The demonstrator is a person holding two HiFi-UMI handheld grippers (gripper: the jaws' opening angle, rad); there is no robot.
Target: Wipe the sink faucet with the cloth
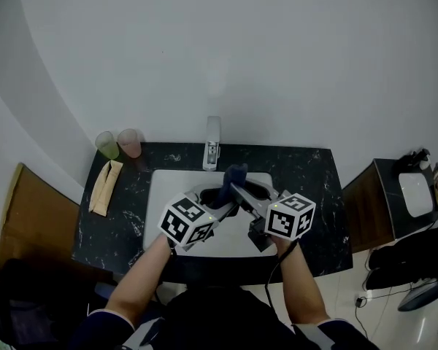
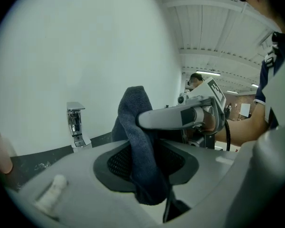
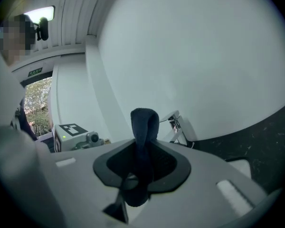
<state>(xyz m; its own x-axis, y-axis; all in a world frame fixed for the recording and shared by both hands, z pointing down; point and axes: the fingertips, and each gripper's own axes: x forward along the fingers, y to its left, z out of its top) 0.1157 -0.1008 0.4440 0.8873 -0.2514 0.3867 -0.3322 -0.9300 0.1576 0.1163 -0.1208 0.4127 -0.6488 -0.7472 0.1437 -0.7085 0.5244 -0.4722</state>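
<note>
A dark blue cloth [image 1: 233, 175] hangs over the white sink [image 1: 158, 195], just in front of the chrome faucet [image 1: 213, 144]. Both grippers meet at it. My right gripper [image 1: 239, 189] comes in from the right and is shut on the cloth [image 3: 143, 127], which sticks up out of its jaws with the faucet [image 3: 176, 126] behind. My left gripper [image 1: 223, 200] comes in from the left. The cloth [image 2: 137, 141] lies loosely between its open jaws. The right gripper's finger [image 2: 178, 118] crosses in front of the cloth there. The faucet [image 2: 76, 125] stands to the left.
A green cup [image 1: 107, 145] and a pink cup [image 1: 130, 143] stand at the black counter's back left, with a tan packet [image 1: 106, 187] in front of them. A low cabinet with a white device [image 1: 415, 194] is off to the right. The wall rises right behind the faucet.
</note>
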